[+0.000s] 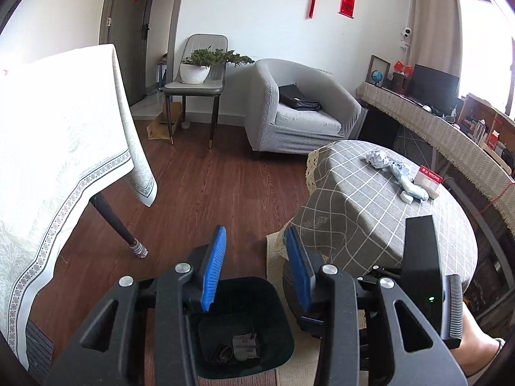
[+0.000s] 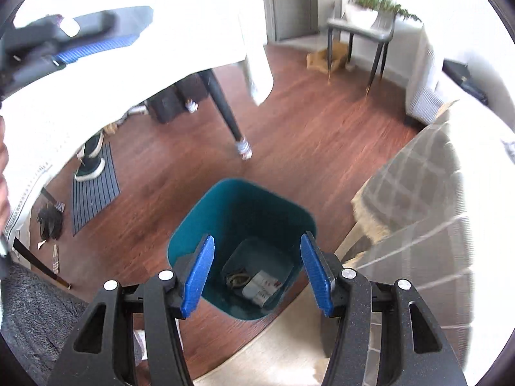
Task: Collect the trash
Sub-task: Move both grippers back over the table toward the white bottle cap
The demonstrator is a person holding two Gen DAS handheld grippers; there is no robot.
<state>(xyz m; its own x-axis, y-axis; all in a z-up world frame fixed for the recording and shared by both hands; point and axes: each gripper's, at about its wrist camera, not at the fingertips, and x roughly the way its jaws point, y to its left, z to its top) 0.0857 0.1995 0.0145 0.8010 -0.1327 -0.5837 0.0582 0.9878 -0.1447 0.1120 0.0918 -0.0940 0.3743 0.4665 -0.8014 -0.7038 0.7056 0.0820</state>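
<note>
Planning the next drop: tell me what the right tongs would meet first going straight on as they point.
Probably the teal bin: the right tongs point down into its mouth, nothing between the pads. Likely first contact is the trash at the bottom, though depth is unclear.

Both grippers, the left gripper and right gripper, have matte black linkage arms with round silver screws and ribbed blue pads.
</note>
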